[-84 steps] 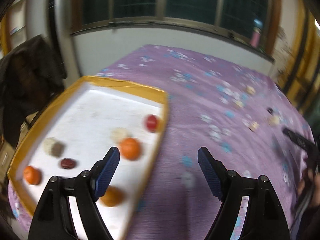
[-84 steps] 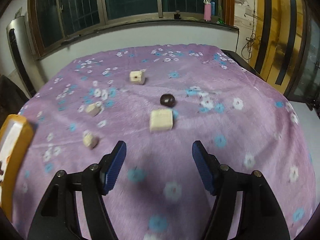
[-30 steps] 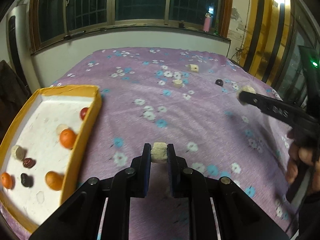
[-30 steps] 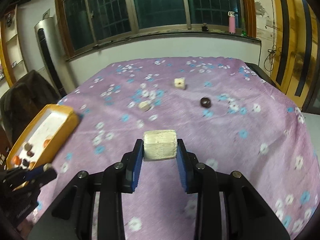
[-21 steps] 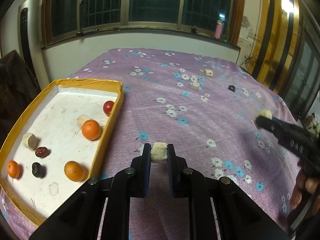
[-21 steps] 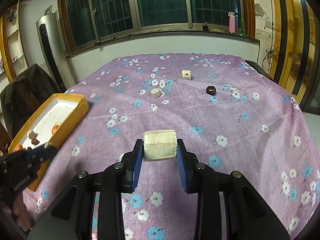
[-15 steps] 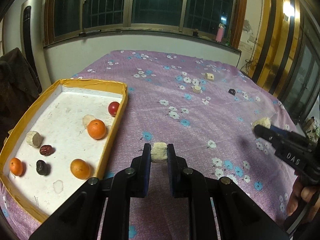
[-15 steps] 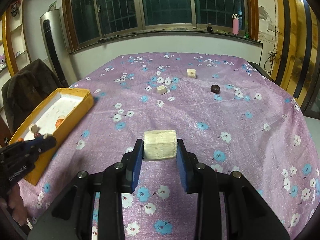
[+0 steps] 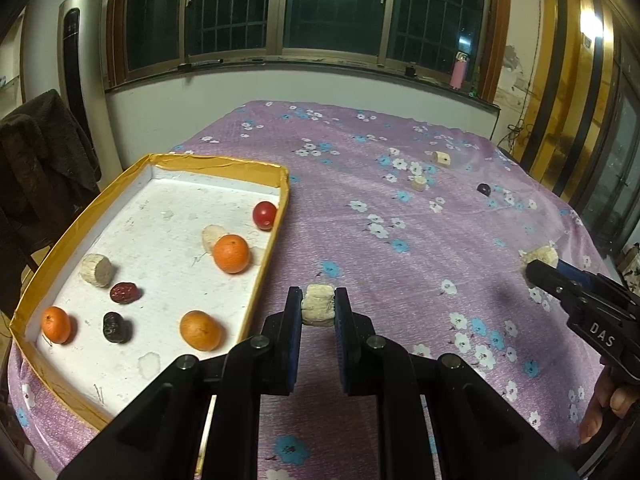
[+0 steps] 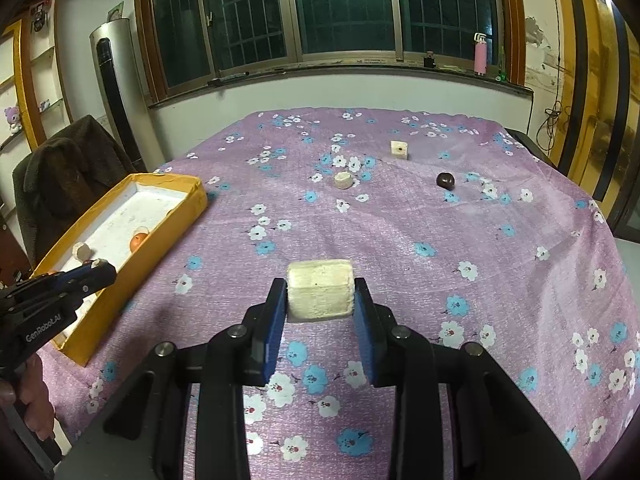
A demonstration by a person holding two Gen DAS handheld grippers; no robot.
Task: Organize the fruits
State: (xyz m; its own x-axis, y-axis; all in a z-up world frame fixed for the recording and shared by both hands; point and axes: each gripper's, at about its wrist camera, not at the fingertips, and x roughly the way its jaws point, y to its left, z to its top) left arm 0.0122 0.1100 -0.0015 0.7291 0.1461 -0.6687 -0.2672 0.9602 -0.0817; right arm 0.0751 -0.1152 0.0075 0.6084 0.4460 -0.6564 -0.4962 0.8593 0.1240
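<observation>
Purple flowered cloth (image 10: pixel 460 232) covers the bench, so its top is hidden. From the right wrist view the orange box's (image 10: pixel 176 216) near wall cuts off most of its contents. The left gripper (image 9: pixel 318 306) is held level above the cloth just right of the box, its jaws clenched on a small pale chunk (image 9: pixel 318 305). The right gripper (image 10: pixel 320 296) hangs over mid-bench, jaws clamped on a larger pale block (image 10: pixel 321 289) — only fingers of each holding hand show at the frame edges. Inside the box lie three oranges (image 9: pixel 231 253), a red fruit (image 9: pixel 264 215), two dark dates (image 9: pixel 125 292) and pale pieces. Farther back on the cloth sit two pale chunks (image 10: pixel 344 180) and a dark fruit (image 10: pixel 445 179), well apart.
</observation>
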